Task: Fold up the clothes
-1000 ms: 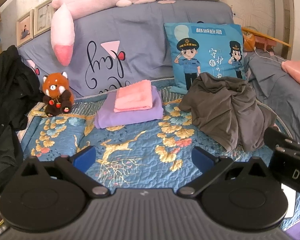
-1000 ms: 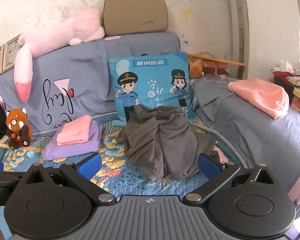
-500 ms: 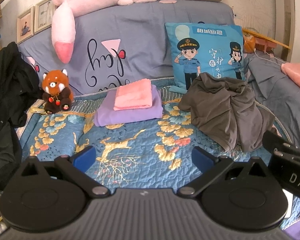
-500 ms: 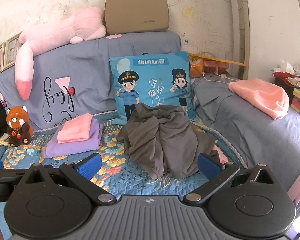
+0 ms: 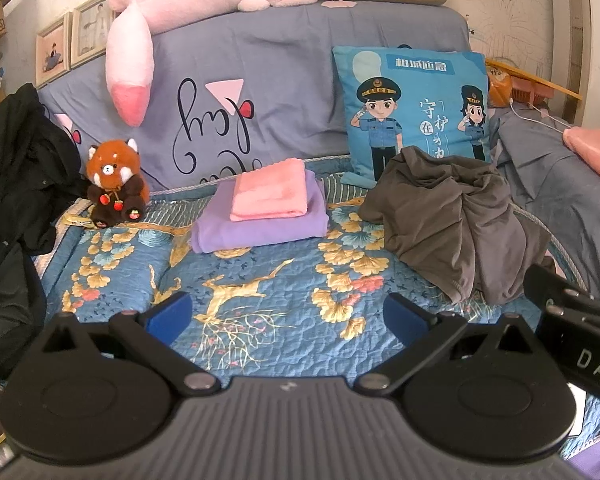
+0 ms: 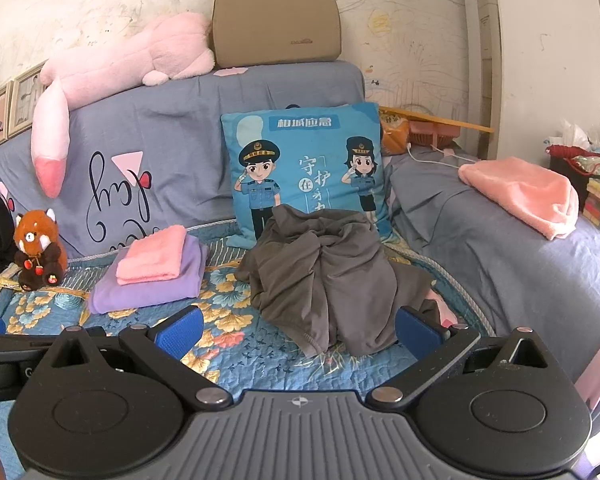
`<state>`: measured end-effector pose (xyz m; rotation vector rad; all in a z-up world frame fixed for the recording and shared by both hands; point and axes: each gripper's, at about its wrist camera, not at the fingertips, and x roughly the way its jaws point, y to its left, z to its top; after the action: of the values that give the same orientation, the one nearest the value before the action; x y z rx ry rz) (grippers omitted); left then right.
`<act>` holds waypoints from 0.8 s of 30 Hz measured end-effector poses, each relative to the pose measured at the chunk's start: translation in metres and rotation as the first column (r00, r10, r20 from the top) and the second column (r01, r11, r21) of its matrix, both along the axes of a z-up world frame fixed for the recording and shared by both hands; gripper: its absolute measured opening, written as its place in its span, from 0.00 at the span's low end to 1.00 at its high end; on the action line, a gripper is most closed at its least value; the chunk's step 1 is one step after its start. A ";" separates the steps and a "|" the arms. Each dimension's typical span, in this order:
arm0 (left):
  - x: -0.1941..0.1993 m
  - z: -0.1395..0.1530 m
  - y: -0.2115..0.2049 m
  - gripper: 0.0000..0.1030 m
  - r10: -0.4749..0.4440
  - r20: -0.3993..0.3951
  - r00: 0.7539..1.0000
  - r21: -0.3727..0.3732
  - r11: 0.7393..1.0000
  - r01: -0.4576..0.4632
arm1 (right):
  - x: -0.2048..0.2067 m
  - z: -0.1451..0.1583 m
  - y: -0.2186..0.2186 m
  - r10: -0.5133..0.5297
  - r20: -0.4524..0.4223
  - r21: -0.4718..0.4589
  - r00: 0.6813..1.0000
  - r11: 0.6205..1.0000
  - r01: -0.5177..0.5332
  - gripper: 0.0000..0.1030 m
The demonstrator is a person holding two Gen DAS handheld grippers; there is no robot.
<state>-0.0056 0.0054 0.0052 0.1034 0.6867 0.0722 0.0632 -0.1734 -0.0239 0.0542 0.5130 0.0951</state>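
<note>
Crumpled garment: dark grey cloth heap (image 6: 328,280) on the blue floral quilted bedspread (image 5: 260,280), ahead of the right jaws and slightly right of their gap; ahead and right of the left jaws, against the blue cartoon-officer cushion (image 6: 304,168).
Left gripper (image 5: 287,316): jaws spread wide, holding nothing, above bare quilt.
Right gripper (image 6: 299,326): jaws spread wide, empty; the heap's near hem lies between the blue pads (image 6: 180,328), not touching them.
Folded stack: pink folded towel (image 5: 268,190) on top of a folded lilac cloth (image 5: 260,228), straight ahead of the left jaws, well left of the right jaws.
Toys: red panda plush (image 5: 114,180) far left of both jaws; long pink plush (image 6: 116,76) draped on the grey-covered backrest.
Right side: loose pink towel (image 6: 520,194) on the grey sheet.
</note>
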 end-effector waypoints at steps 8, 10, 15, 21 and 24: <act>-0.002 0.000 0.002 1.00 0.001 0.002 1.000 -0.001 1.000 -0.001 | 0.000 0.001 0.001 0.003 -0.003 -0.002 1.000 1.000 -0.003 1.00; -0.002 0.000 0.002 1.00 0.002 0.001 1.000 -0.001 1.000 -0.002 | 0.000 0.002 0.001 0.004 -0.004 -0.003 1.000 1.000 -0.004 1.00; -0.001 0.001 0.002 1.00 0.004 0.002 1.000 -0.001 1.000 -0.004 | 0.000 0.002 0.002 0.005 -0.007 -0.003 1.000 1.000 -0.005 1.00; -0.001 0.001 0.002 1.00 0.007 0.001 1.000 0.000 1.000 -0.007 | 0.000 0.002 0.002 0.007 -0.008 -0.005 1.000 1.000 -0.008 1.00; 0.001 0.002 0.002 1.00 0.009 0.001 1.000 0.002 1.000 -0.009 | -0.001 0.002 0.002 0.008 -0.008 -0.005 1.000 1.000 -0.008 1.00</act>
<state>-0.0050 0.0075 0.0072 0.1025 0.6863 0.0816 0.0625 -0.1716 -0.0222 0.0471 0.5216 0.1015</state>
